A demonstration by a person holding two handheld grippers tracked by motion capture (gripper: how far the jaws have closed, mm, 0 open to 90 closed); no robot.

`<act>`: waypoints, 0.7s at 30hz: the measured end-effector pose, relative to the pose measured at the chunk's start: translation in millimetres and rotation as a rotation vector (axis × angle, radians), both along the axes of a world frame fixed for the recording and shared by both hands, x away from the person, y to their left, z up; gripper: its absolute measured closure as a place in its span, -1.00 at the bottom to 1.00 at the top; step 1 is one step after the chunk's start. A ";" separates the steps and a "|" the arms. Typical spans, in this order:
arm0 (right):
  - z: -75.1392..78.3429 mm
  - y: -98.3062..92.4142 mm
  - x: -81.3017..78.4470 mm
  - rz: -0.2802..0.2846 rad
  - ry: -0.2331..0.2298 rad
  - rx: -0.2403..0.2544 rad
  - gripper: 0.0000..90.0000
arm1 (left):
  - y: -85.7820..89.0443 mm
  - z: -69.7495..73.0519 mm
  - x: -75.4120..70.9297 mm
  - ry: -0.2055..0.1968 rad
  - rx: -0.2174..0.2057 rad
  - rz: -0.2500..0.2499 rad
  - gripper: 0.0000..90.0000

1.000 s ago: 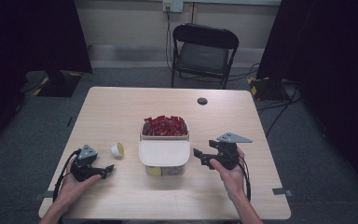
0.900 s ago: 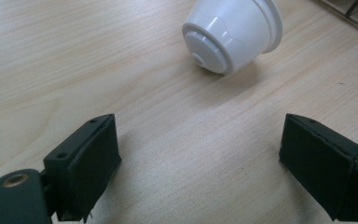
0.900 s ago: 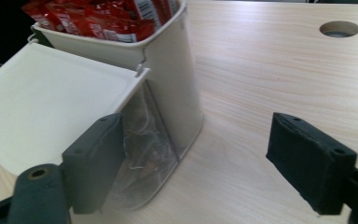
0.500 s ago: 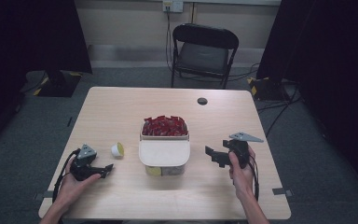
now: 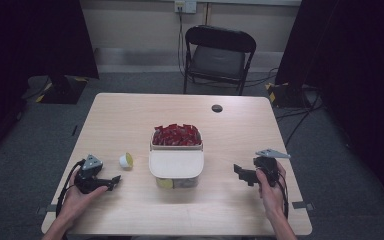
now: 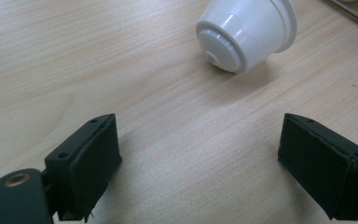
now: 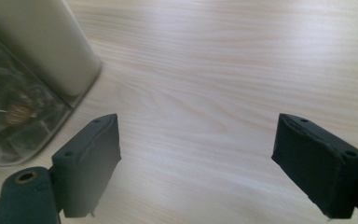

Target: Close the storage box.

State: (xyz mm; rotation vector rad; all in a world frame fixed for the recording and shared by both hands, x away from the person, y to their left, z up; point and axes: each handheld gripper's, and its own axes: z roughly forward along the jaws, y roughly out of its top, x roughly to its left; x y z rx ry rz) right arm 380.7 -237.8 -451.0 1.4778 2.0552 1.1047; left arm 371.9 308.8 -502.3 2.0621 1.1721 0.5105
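Nearest, bottom left: left gripper (image 5: pixel 111 181) low over the table (image 5: pixel 130 115), jaws spread wide, nothing between them. Bottom right: right gripper (image 5: pixel 241 174), jaws wide too, just been opening, empty, bare wood between.

Just ahead of the left jaws: small white pod (image 6: pixel 247 30), lying on its side, base turned toward the gripper, clear of both pads and a little right of their centre line. Near the left wall of the box (image 5: pixel 176 182), but apart from it.

Probably the pick-up of the pod now. To do well: swing a touch toward the pod, slide forward low to bracket the body with both pads below the flared rim, then close gently. Likely to roll away if nudged by one pad first.

Mid-table: box with cream lid (image 5: pixel 176 162) over the near half, red packets (image 5: pixel 176 135) heaped in the far half. Beyond: small black disc (image 5: pixel 217 108), then a folding chair (image 5: pixel 219 55).
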 end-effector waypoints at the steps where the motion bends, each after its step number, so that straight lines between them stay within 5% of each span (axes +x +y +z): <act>1: -3.2 -2.6 -0.4 -0.008 0.003 0.000 -0.68 | -0.1 -0.1 0.0 -0.001 -0.001 0.000 -0.73; 15: -40.9 -17.1 3.9 -0.054 0.076 -0.133 -0.68 | -0.1 -0.2 0.0 -0.002 -0.001 0.000 -0.74; 21: -48.6 -16.3 1.2 -0.088 0.024 -0.169 -0.78 | -0.1 -0.1 0.0 -0.001 -0.001 0.001 -0.73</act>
